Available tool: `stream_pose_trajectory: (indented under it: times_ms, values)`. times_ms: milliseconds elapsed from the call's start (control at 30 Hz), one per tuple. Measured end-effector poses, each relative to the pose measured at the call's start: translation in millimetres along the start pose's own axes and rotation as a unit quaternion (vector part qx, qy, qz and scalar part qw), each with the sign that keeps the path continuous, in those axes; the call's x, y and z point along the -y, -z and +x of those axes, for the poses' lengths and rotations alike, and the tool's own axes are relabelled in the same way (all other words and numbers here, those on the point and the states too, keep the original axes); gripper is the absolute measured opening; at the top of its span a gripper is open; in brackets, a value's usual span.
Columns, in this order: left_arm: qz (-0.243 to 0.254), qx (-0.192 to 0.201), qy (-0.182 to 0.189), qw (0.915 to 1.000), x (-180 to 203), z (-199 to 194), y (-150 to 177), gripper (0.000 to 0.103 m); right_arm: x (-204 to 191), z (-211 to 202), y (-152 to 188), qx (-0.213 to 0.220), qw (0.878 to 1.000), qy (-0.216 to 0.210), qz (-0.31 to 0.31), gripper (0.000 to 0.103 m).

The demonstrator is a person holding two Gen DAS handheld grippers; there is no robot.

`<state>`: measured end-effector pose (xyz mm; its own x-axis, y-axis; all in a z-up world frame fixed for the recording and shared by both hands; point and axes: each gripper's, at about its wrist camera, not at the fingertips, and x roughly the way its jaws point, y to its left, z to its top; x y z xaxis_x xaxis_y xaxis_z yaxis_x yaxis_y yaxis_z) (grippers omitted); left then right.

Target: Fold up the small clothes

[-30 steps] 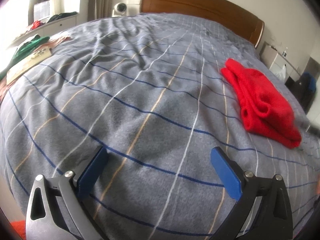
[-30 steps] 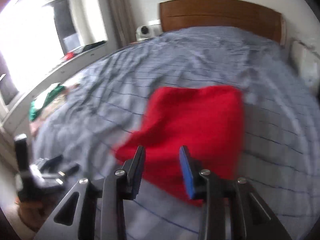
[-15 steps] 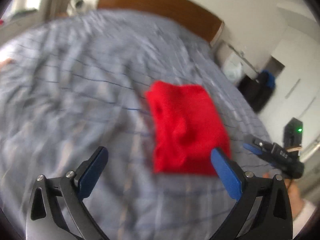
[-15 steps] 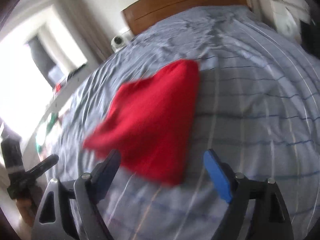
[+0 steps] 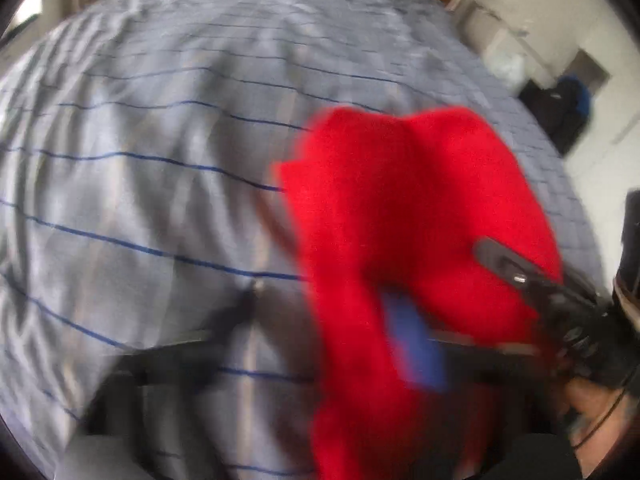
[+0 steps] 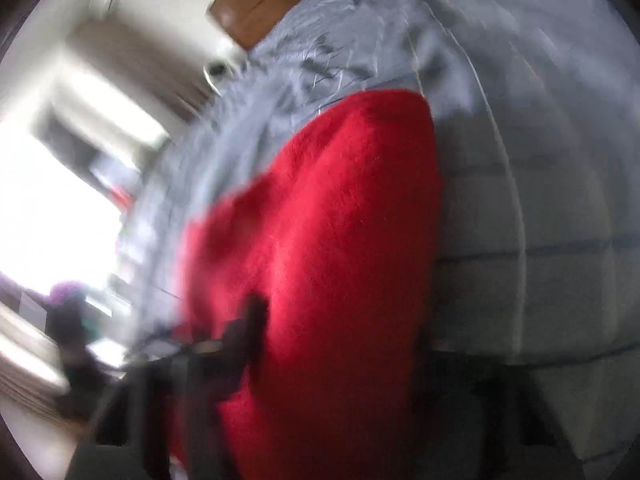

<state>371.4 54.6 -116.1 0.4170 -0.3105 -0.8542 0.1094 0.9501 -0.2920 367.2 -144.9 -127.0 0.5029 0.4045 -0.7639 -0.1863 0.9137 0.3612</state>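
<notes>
Both grippers now at the red garment

We see both jaws, spread half a second ago, just closing: our left gripper (image 5: 332, 320) and right gripper (image 6: 336, 340) each have the folded red garment (image 5: 400, 208) between blurred fingers near the grey checked bedspread's (image 5: 140, 200) right edge; actual pinching we cannot tell.

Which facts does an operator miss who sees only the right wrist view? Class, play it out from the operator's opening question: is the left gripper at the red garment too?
Observer: Yes. The red garment lies between the left gripper's fingers. Its jaws have just been closing, but blur hides whether they pinch.
Operator: How does my gripper look from there?
Observer: The right gripper reaches in from the right, one finger lying on the garment. Its jaws have just been closing, cloth between them.
Operator: What holds it?
Observer: A hand, at the lower right edge.
</notes>
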Motion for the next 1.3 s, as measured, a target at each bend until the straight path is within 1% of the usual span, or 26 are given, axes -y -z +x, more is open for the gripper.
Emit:
stream_pose_trajectory:
  times_ms: [33,67,100,167,267,333,367,400,433,467,500,533,567,633,667,700,733,767,867,900,933,967,1033,1100,1233,1300]
  values:
    - [0.009,0.001,0.005,0.9999,7.1,-3.9,3.4,0.019,-15.6,-5.2,0.9,0.013,0.999,0.029,-0.044,0.035]
    - [0.025,0.016,-0.021,0.9994,17.1,-12.4,6.6,0.018,-33.7,-11.2,2.8,0.028,0.994,0.057,-0.092,0.034]
    - [0.036,0.028,-0.03,0.9985,24.6,-21.0,8.0,0.017,-51.1,-18.0,5.1,0.046,0.986,0.081,-0.138,0.033]
    - [0.045,0.054,-0.024,0.9972,33.8,-45.4,7.9,0.017,-78.5,-34.5,9.0,0.081,0.973,0.104,-0.192,0.032]
    - [0.049,0.097,-0.014,0.994,40.1,-85.5,4.5,0.017,-96.1,-69.0,5.0,0.131,0.966,0.094,-0.203,0.032]
    - [0.054,0.109,-0.013,0.9925,43.5,-98.5,-1.5,0.017,-99.5,-90.3,-2.0,0.154,0.965,0.08,-0.194,0.032]
    - [0.057,0.109,-0.017,0.9922,45.5,-99.9,-3.1,0.023,-98.5,-96.0,-7.0,0.157,0.967,0.073,-0.185,0.032]
    - [0.058,0.104,-0.029,0.9924,46.4,-96.3,-3.1,0.034,-92.3,-99.1,-16.3,0.157,0.971,0.062,-0.167,0.032]
    - [0.057,0.099,-0.045,0.9924,44.8,-89.9,-2.9,0.045,-86.3,-101.0,-19.6,0.153,0.975,0.055,-0.152,0.036]
    - [0.054,0.096,-0.062,0.992,42.1,-85.3,1.5,0.068,-72.7,-98.5,-21.5,0.133,0.982,0.047,-0.125,0.04]
    - [0.049,0.095,-0.081,0.991,36.7,-81.8,7.3,0.075,-62.2,-93.7,-21.4,0.113,0.987,0.044,-0.106,0.056]
    - [0.042,0.099,-0.098,0.9894,32.8,-81.0,18.8,0.075,-48.0,-86.4,-19.4,0.089,0.991,0.05,-0.082,0.079]
    - [0.038,0.103,-0.107,0.9881,27.0,-82.7,34.7,0.075,-34.4,-82.6,-13.7,0.079,0.993,0.06,-0.064,0.085]
    - [0.037,0.116,-0.113,0.9861,19.7,-93.3,62.4,0.076,-16.2,-90.0,5.5,0.074,0.992,0.084,-0.051,0.087]
    - [0.039,0.131,-0.123,0.983,19.7,-103.4,80.6,0.082,-10.3,-95.1,14.2,0.073,0.992,0.093,-0.05,0.087]
    - [0.041,0.153,-0.138,0.9778,20.5,-115.8,98.8,0.094,-5.5,-105.9,30.0,0.075,0.99,0.105,-0.054,0.088]
    - [0.042,0.168,-0.148,0.9737,22.6,-123.8,108.9,0.099,-2.5,-114.0,42.5,0.076,0.989,0.115,-0.057,0.091]
    - [0.043,0.195,-0.163,0.9662,27.7,-136.2,126.3,0.102,-0.3,-122.4,53.1,0.075,0.987,0.125,-0.06,0.093]
    - [0.043,0.255,-0.181,0.9488,42.7,-163.4,165.0,0.103,-9.0,-147.1,89.7,0.068,0.986,0.137,-0.072,0.097]
    - [0.042,0.262,-0.187,0.9458,47.1,-169.4,173.1,0.103,-13.2,-153.8,100.0,0.067,0.985,0.14,-0.074,0.098]
    - [0.042,0.257,-0.195,0.9454,54.3,-175.0,183.1,0.103,-19.8,-163.9,113.9,0.066,0.985,0.139,-0.075,0.099]
    - [0.044,0.249,-0.196,0.9474,58.9,-177.7,187.4,0.103,-26.5,-171.9,122.6,0.066,0.986,0.136,-0.074,0.1]
    - [0.055,0.236,-0.184,0.9525,67.4,-184.1,194.8,0.103,-38.3,-190.1,140.4,0.074,0.987,0.124,-0.068,0.102]
    - [0.063,0.23,-0.18,0.9542,77.3,-197.2,206.1,0.103,-49.7,-207.4,156.7,0.082,0.987,0.12,-0.068,0.102]
    - [0.064,0.221,-0.176,0.9573,89.7,-209.9,217.3,0.103,-67.1,-228.5,182.3,0.077,0.983,0.137,-0.096,0.102]
    - [0.06,0.207,-0.19,0.9578,94.9,-210.7,219.0,0.103,-70.4,-235.0,190.7,0.073,0.981,0.146,-0.107,0.102]
